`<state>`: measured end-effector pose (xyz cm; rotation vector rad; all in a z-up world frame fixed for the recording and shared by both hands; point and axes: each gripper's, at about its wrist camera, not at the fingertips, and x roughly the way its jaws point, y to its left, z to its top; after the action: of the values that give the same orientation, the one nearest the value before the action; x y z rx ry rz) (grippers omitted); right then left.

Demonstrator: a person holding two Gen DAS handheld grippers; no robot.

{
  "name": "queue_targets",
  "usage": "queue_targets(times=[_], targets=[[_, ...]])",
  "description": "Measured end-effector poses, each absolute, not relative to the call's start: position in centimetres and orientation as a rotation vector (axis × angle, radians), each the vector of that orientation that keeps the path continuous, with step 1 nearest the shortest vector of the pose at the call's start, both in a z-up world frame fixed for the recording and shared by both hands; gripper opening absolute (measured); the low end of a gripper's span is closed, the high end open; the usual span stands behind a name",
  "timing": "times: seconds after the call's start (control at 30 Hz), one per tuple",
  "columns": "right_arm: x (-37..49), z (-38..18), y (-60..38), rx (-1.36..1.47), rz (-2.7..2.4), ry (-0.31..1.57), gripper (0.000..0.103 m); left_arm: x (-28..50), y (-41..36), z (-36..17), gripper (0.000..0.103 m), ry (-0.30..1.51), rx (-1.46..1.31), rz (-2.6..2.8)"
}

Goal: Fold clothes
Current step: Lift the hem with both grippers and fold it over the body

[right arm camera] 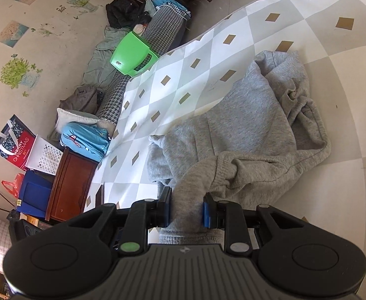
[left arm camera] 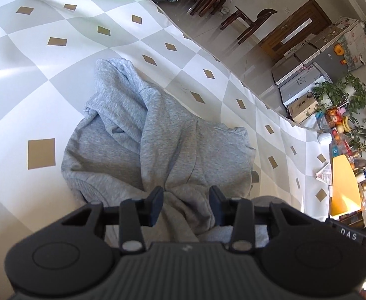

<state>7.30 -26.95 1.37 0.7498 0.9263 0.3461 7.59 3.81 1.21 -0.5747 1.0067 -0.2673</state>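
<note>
One grey hooded sweatshirt (left arm camera: 157, 135) lies crumpled on a mat with a grey and white diamond pattern (left arm camera: 45, 37), a little nearer to the mat's edge than to its middle, and both tongs have a part of it. The left gripper (left arm camera: 186, 200) is clenched on a bunched fold of the grey cloth, which rises in a ridge between its two fingers. The right gripper (right arm camera: 186, 206) grasps a rolled part with a ribbed band, probably a cuff or the hem, pinched between its blue pads (right arm camera: 209, 211). In my judgement the garment is only being picked up to spread it, so the folding itself is not yet begun. Some things could go wrong from here. The two grips are on thick bundles and not on clean edges, so if the hands pull apart, the cloth may slip out of one side, or it may open twisted. The hood (right arm camera: 283, 75) and the loose sleeve may hang inside and get folded in, which would give an uneven result. Also, if the sweatshirt is dragged toward the mat's edge, it may end partly on the bare floor (left arm camera: 220, 32). Counted: one sweatshirt, one mat, two grippers, one green plastic basket (right arm camera: 132, 55) beside the mat.
</note>
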Motion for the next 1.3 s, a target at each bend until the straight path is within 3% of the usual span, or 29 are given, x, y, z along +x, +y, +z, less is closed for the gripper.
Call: queue_targets(times=[0.27,0.37,0.43,0.93,1.03,1.3], targets=[[8.0,-0.7,-26.8,0.611,0.352,0.985,0.025,6.3,5.8,-2.7,0.049,1.129,-0.586,-0.219],[7.7,-1.0,-26.7,0.553,0.354,0.990,0.025,5.4,6.5,-3.4,0.062,1.132,-0.560,-0.201],[7.5,-1.1,-27.0,0.552,0.356,0.989,0.027,4.9,6.6,-4.1,0.075,1.146,-0.568,-0.198],[7.9,-1.9,-26.8,0.583,0.348,1.001,0.028,3.2,3.9,-7.9,0.081,1.282,-0.621,-0.248],[7.8,-2.0,-26.9,0.593,0.347,1.003,0.028,2.7,3.1,-8.3,0.091,1.269,-0.624,-0.261],[7.7,-2.2,-27.1,0.608,0.349,1.006,0.030,3.0,1.5,-8.7,0.091,1.198,-0.675,-0.285]])
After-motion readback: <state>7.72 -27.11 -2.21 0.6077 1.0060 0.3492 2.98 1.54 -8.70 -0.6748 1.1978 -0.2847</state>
